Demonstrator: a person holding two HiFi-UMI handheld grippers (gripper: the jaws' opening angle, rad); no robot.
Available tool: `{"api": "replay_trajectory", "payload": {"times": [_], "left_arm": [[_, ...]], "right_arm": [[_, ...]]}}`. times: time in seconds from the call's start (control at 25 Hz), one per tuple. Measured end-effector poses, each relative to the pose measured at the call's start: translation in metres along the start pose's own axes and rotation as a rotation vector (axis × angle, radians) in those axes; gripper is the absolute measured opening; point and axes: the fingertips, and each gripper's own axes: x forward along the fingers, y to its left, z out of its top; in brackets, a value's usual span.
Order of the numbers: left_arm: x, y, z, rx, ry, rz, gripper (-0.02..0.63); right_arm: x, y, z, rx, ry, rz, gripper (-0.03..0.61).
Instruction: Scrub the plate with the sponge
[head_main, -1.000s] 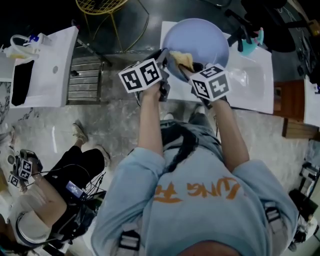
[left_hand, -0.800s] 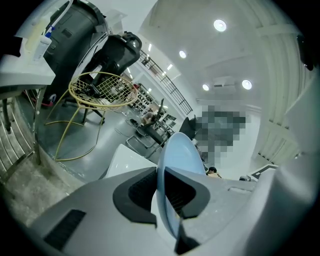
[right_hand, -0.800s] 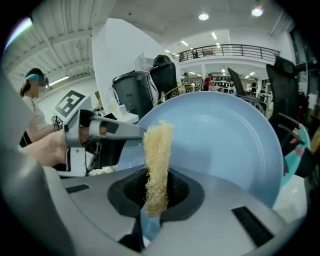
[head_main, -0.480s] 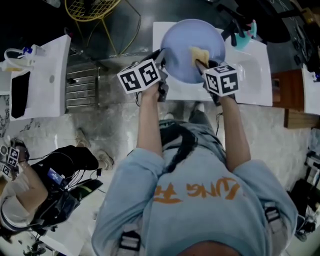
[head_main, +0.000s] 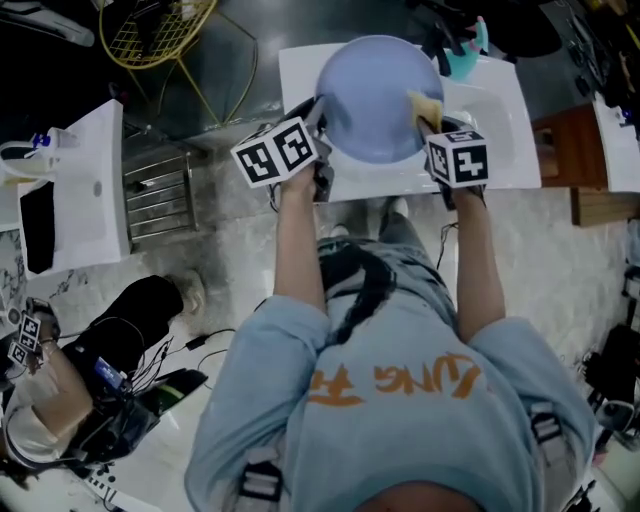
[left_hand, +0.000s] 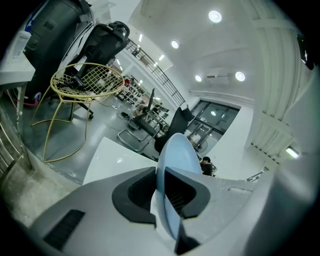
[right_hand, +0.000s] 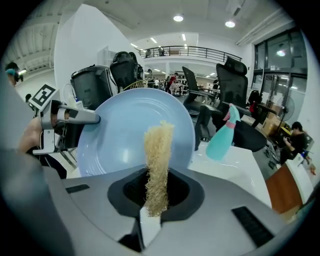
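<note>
Plate first: the pale blue round plate (head_main: 378, 100) is being held by its rim in the left gripper (head_main: 320, 118). In the left gripper view this plate (left_hand: 175, 165) is running edge-on, straight out ahead of the left gripper (left_hand: 162, 192). Its jaws are clamping the rim from both sides, with the dark ribbed pads (left_hand: 140, 192) pressing on it.

Facing it, the right gripper (head_main: 432, 118) is gripping a strip of coarse, straw-yellow fibrous sponge (head_main: 425, 105). In the right gripper view the jaws of the right gripper (right_hand: 157, 197) are closing tightly on the lower part of the sponge (right_hand: 158, 155). The rest of the strip is sticking out ahead of them towards the plate (right_hand: 115, 135), which is turning its hollow face to this gripper. The sponge's tip is lying over that face near the rim opposite the left gripper (right_hand: 65, 117); I cannot tell whether it is pressing on it.

Below and beyond both grippers a white glossy basin top (head_main: 500, 120) is lying under the plate. Ahead of the right gripper and to its right, a teal plastic spray bottle (right_hand: 222, 137) is standing on that top. Off to the left of the left gripper, a yellow wire chair (left_hand: 87, 82) is standing on the floor.
</note>
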Motion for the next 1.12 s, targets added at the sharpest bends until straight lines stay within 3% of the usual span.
{"api": "replay_trajectory", "payload": {"times": [0.16,0.24,0.44,0.6,0.76,0.92,1.12], "left_arm": [[0.008,-0.006,-0.004,0.013,0.014,-0.004,0.040],[0.008,-0.007,-0.005,0.018,0.014,-0.001,0.040],[0.000,-0.001,-0.002,0.013,-0.005,0.020,0.040],[-0.010,0.006,0.001,0.020,-0.027,0.049,0.040],[-0.020,0.015,0.002,0.015,-0.045,0.074,0.040],[-0.027,0.022,0.003,0.011,-0.058,0.090,0.040],[-0.027,0.021,0.000,0.021,-0.066,0.090,0.040]], "right_arm": [[-0.008,-0.017,-0.005,0.031,-0.006,-0.028,0.037],[-0.010,-0.007,-0.001,0.022,-0.029,0.018,0.035],[-0.013,0.067,0.028,-0.053,-0.103,0.302,0.035],[-0.011,0.133,0.021,-0.158,-0.055,0.516,0.035],[-0.011,0.173,0.007,-0.219,0.002,0.667,0.034],[-0.007,0.175,-0.014,-0.193,0.090,0.713,0.035],[-0.001,0.160,-0.032,-0.148,0.139,0.673,0.035]]}}
